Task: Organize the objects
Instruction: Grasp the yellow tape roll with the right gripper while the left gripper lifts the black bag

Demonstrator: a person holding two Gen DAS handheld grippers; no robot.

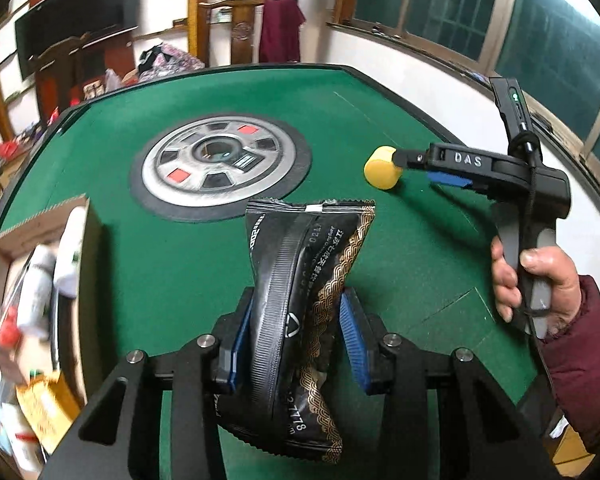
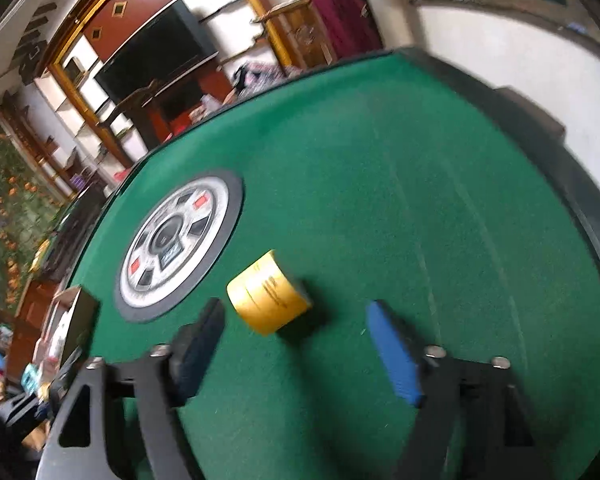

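Observation:
My left gripper (image 1: 296,300) is shut on a black and gold snack packet (image 1: 300,280) and holds it above the green table (image 1: 180,240). A small yellow jar (image 1: 383,168) lies on its side on the felt at the right. My right gripper (image 1: 414,166) reaches toward it from the right. In the right wrist view the yellow jar (image 2: 269,294) lies just ahead of my open right gripper (image 2: 296,312), between the lines of the two fingers but beyond their tips. A cardboard box (image 1: 28,248) holding white bottles and other items stands at the table's left edge.
A round silver and black hub (image 1: 220,164) is set in the table's centre; it also shows in the right wrist view (image 2: 176,240). The cardboard box (image 2: 66,332) shows at the left there. A hand in a maroon sleeve (image 1: 540,284) holds the right gripper. Furniture stands beyond the table.

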